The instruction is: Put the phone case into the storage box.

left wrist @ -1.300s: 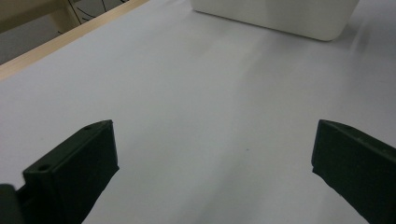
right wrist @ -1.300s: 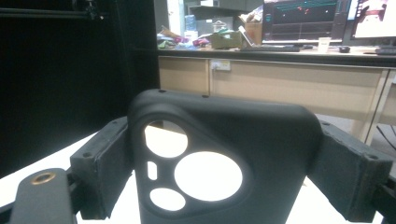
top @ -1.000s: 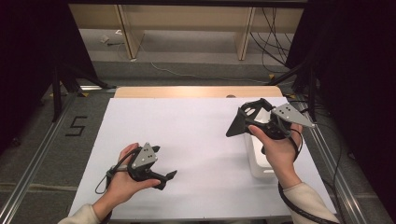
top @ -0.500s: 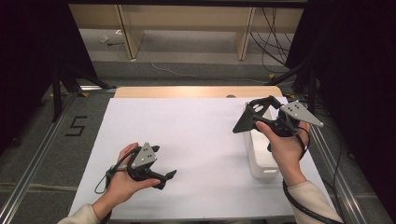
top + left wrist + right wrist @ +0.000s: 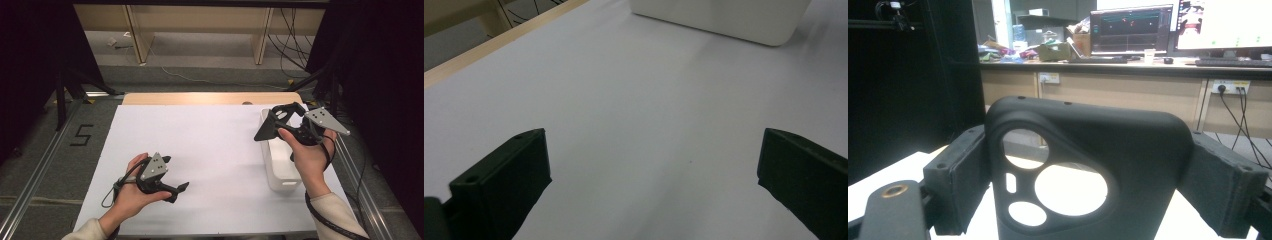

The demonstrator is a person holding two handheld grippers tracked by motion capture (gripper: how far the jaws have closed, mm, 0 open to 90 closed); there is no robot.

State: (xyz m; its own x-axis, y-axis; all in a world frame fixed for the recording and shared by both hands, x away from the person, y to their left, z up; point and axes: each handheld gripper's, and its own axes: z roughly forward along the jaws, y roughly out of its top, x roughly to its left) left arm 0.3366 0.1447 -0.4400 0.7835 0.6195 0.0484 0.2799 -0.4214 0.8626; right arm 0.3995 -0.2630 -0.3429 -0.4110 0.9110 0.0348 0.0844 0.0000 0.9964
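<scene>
My right gripper [image 5: 281,121] is held up above the table's right side, shut on a black phone case [image 5: 265,131]. In the right gripper view the case [image 5: 1128,145] stands upright between the two pads, its camera cut-outs facing me. It hangs over the far end of a white bin [image 5: 278,172]. My left gripper [image 5: 176,190] rests low at the near left on the white sheet [image 5: 210,145]. In the left gripper view its jaws stand wide apart with bare sheet between them and the bin [image 5: 724,20] ahead.
A wooden strip [image 5: 210,98] runs along the sheet's far edge. Metal rails [image 5: 35,175] flank the table on both sides. Beyond it are desk legs and cables [image 5: 295,30] on the floor. The right gripper view shows a desk with monitors [image 5: 1133,27].
The right hand has shifted slightly to the right with the case still gripped, so more of the white bin shows. The left hand has stayed put.
</scene>
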